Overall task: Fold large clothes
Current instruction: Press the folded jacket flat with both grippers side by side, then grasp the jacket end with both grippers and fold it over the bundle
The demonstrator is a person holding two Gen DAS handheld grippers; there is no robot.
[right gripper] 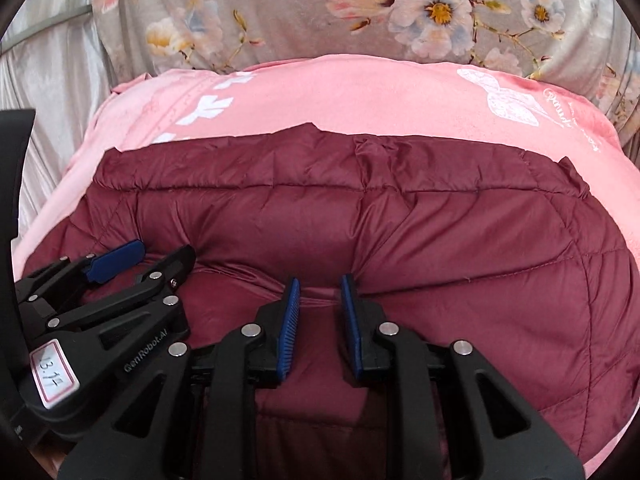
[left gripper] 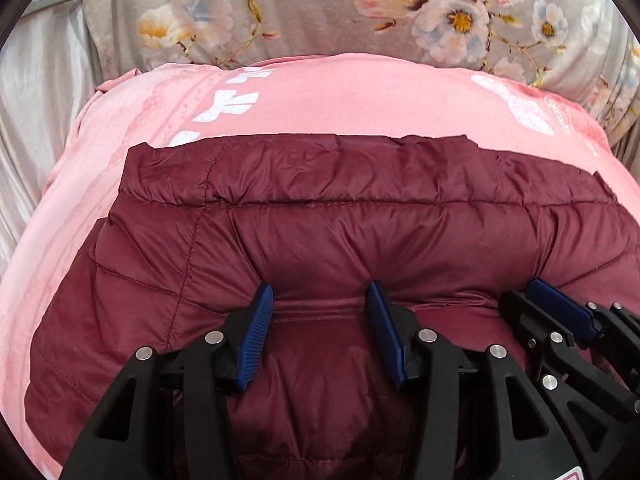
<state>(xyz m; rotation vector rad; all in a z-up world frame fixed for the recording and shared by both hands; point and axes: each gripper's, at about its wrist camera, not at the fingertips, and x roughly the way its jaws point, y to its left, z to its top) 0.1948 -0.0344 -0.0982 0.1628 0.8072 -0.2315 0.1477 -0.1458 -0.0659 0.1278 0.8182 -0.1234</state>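
A maroon quilted puffer jacket (left gripper: pixel 320 220) (right gripper: pixel 420 232) lies spread on a pink blanket, its far edge folded over in a thick band. My left gripper (left gripper: pixel 320 292) rests on the jacket's near part with its jaws wide apart. Smooth fabric lies under and between the pads, which do not press on it. My right gripper (right gripper: pixel 320 284) sits just to the right with its jaws narrow, pinching a raised fold of the jacket. Fabric puckers away from both sets of fingertips. Each gripper shows at the side of the other's view: right (left gripper: pixel 536 300), left (right gripper: pixel 160 258).
The pink blanket (left gripper: pixel 360 96) with white print covers the bed beneath the jacket. Behind it lies grey floral bedding (left gripper: pixel 312 8). Pale silvery cloth (left gripper: pixel 36 128) hangs or lies along the left side.
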